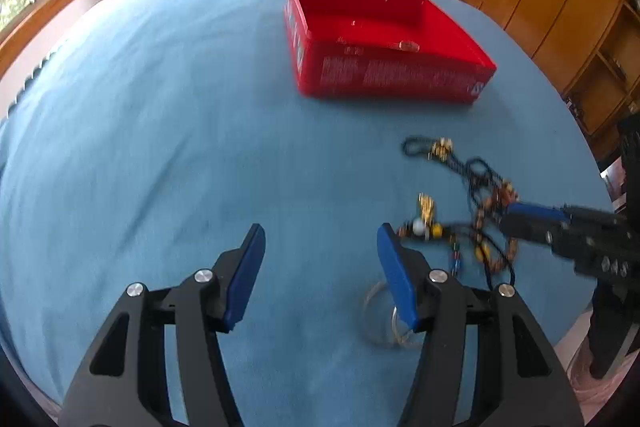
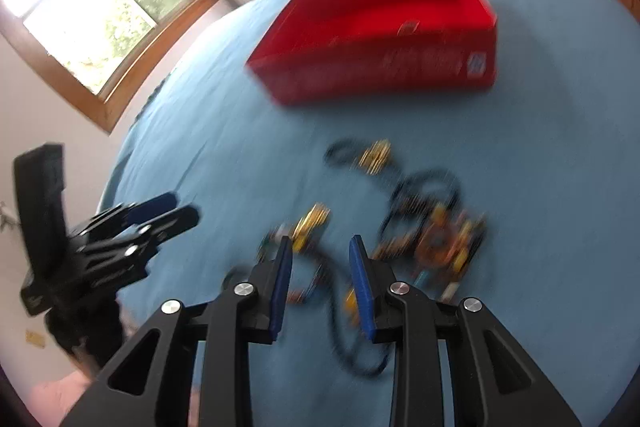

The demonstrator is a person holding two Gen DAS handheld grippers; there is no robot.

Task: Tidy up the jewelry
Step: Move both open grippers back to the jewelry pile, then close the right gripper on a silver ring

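Beside the open left claw (image 1: 320, 247) lies tangled jewelry (image 1: 472, 211).

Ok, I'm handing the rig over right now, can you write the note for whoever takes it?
Left gripper: open, empty, above the blue cloth, beside the jewelry.
Right gripper: jaws parted, nothing gripped, over the tangled pile of beaded necklaces and dark cords.
Clear plastic bangle lies nearest, under the left gripper's right finger.
Open red rectangular box sits beyond the pile; one small clear piece shows inside.
Left: nearly all jewelry still to move into the box.
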